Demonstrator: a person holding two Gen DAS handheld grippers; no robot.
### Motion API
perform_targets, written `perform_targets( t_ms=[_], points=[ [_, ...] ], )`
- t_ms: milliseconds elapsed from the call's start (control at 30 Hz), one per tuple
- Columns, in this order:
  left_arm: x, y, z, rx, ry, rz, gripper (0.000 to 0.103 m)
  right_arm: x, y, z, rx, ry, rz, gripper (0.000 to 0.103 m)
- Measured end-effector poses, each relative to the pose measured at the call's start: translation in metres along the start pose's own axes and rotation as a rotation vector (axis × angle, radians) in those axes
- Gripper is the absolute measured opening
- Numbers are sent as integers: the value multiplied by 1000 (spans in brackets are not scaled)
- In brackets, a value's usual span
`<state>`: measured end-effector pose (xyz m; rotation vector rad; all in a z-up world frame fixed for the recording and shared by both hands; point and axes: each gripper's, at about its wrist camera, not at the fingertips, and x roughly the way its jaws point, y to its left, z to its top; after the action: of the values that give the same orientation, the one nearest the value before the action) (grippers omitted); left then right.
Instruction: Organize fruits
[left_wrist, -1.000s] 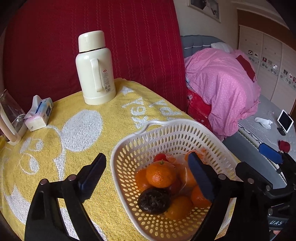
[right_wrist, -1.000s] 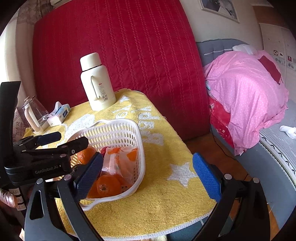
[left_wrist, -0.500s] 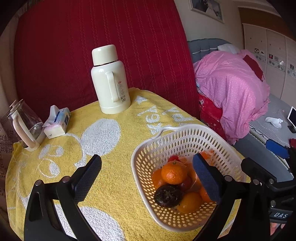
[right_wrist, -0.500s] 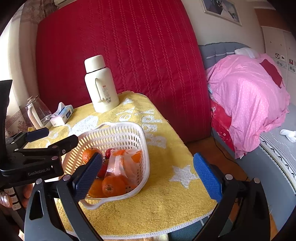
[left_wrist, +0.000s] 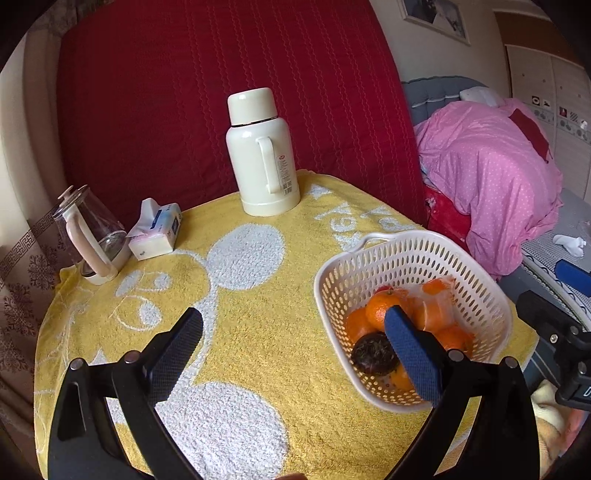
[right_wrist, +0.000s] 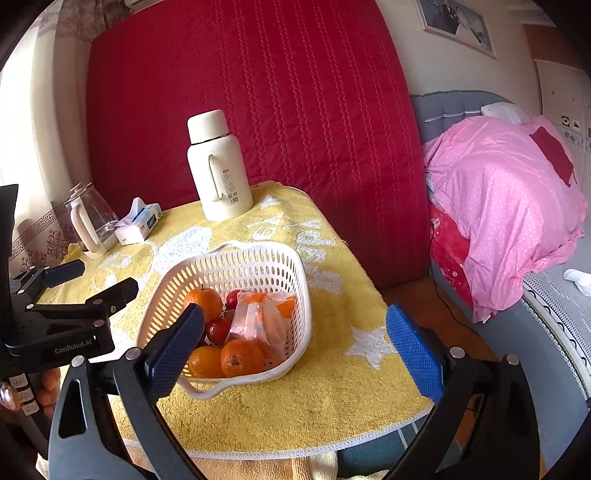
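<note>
- Ahead and to the right of the left gripper (left_wrist: 293, 334), the white perforated basket (left_wrist: 373, 254) sits on the yellow towel (left_wrist: 258, 295); this gripper's jaws stand wide with nothing between them, having just finished opening
- Just in front of the right gripper (right_wrist: 293, 332), between its widely spread, empty jaws, the same basket (right_wrist: 258, 258) holds the fruit
- Nearest that gripper lie round oranges (right_wrist: 236, 358), firm yet slightly yielding; I judge their dimpled skin gives the pads decent purchase, best taken across the widest middle
- Behind the left pad sit small red fruits (right_wrist: 218, 329), smooth, likely slippery and easy to bruise, so a gentle squeeze suits them
- From the left gripper's side, a dark, rough-skinned round fruit (left_wrist: 375, 353) rests at the basket's near end, touching the oranges; what kind it is I cannot tell
- Toward the basket's far right, a thin plastic bag (right_wrist: 258, 321) holding orange pieces is soft and crinkly; it would slump and slide, so pinch gathered film rather than the contents
- Light and somewhat flexible by the look of it, the basket is probably best held by its rim handle (right_wrist: 236, 246)
</note>
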<state>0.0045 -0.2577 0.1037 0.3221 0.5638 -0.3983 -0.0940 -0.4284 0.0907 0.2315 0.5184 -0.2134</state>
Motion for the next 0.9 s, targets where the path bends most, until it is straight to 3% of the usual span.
perform_targets(
  t_ms=[367,900],
  points=[
    [-10,9,-22,-23,28,-3,98,-3,30,-12,-89,34,30,100],
    [-19,19,-40,-35,45,60,98,0,55,-26,-181,41,29,100]
  ],
)
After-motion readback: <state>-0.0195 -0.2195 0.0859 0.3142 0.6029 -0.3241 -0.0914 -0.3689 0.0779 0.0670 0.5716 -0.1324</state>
